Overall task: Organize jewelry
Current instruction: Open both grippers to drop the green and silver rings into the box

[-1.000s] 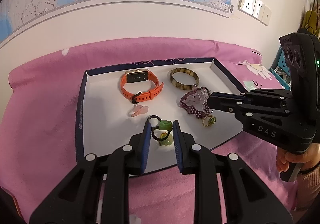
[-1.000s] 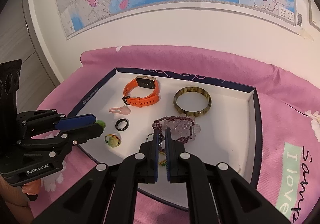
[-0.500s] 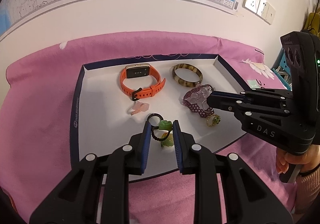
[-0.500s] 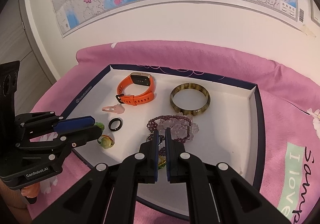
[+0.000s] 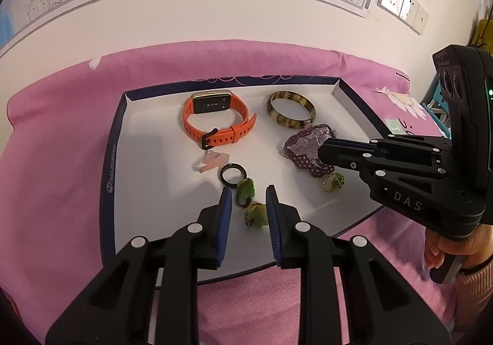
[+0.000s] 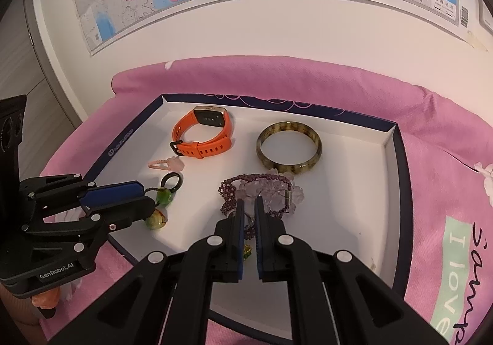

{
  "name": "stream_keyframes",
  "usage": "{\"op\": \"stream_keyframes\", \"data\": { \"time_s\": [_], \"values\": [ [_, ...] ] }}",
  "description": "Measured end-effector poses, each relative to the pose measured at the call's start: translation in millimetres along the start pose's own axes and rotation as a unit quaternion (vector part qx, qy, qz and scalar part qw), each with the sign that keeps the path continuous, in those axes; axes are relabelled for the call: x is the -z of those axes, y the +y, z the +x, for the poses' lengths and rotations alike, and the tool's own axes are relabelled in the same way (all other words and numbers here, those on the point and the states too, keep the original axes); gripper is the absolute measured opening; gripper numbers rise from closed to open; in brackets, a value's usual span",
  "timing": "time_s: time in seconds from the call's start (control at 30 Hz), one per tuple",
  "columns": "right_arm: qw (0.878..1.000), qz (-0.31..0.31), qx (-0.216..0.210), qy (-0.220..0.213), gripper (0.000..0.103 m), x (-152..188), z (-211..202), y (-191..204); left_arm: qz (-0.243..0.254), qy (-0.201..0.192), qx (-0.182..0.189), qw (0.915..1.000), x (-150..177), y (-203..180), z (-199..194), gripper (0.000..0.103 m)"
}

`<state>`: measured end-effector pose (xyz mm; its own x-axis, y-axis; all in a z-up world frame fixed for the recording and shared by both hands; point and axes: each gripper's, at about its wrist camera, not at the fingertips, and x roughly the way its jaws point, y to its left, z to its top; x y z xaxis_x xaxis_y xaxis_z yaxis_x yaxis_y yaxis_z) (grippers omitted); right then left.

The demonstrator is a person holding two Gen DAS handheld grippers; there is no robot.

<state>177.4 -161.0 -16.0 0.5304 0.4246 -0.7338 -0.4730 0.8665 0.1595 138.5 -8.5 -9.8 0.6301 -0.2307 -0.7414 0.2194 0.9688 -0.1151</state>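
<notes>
Sitting in the white tray (image 5: 148,178) on the pink cloth (image 5: 55,160) were the watch (image 5: 215,117), bangle (image 5: 291,109), beaded bracelet (image 5: 302,144) and rings. The left gripper (image 5: 246,200) hung with its jaws narrowly apart around a green ring (image 5: 246,188), though whether they gripped it I could not tell. The right gripper (image 6: 249,215) was pinched nearly closed just beside the bracelet.

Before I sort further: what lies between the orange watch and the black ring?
A small pink ring lies there on the white tray, seen in both wrist views.
</notes>
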Motion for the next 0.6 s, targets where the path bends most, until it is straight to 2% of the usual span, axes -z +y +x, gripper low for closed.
{"op": "stream_keyframes", "data": {
  "time_s": [0.17, 0.23, 0.27, 0.37, 0.43, 0.57, 0.6],
  "values": [
    [1.0, -0.001, 0.003, -0.003, 0.007, 1.1, -2.1, 1.7, -0.001, -0.007, 0.001, 1.0, 1.3, 0.3, -5.5, 0.033],
    [1.0, 0.001, 0.004, -0.008, 0.013, 2.1, -6.3, 1.8, -0.002, -0.012, 0.002, 0.9999, 1.8, 0.8, -8.6, 0.039],
    [1.0, 0.001, 0.005, -0.012, 0.019, 3.0, -9.4, 1.7, -0.002, -0.015, 0.003, 0.9999, 2.4, 0.6, -11.6, 0.04],
    [1.0, 0.006, 0.005, -0.025, 0.033, 5.3, -18.0, 2.2, 0.001, -0.024, -0.003, 0.9997, 3.4, -0.4, -19.5, 0.053],
    [0.999, 0.006, 0.005, -0.034, 0.037, 9.2, -26.4, 4.4, 0.004, -0.034, -0.009, 0.9994, 5.1, -2.0, -27.3, 0.067],
    [0.998, 0.004, 0.01, -0.054, 0.065, 23.0, -45.6, 11.4, 0.004, -0.053, -0.024, 0.9983, 12.7, -2.7, -45.3, 0.086],
    [0.998, 0.003, 0.012, -0.059, 0.07, 26.7, -50.3, 13.2, 0.0, -0.056, -0.025, 0.9981, 15.0, -2.1, -49.6, 0.095]
  ]
}}
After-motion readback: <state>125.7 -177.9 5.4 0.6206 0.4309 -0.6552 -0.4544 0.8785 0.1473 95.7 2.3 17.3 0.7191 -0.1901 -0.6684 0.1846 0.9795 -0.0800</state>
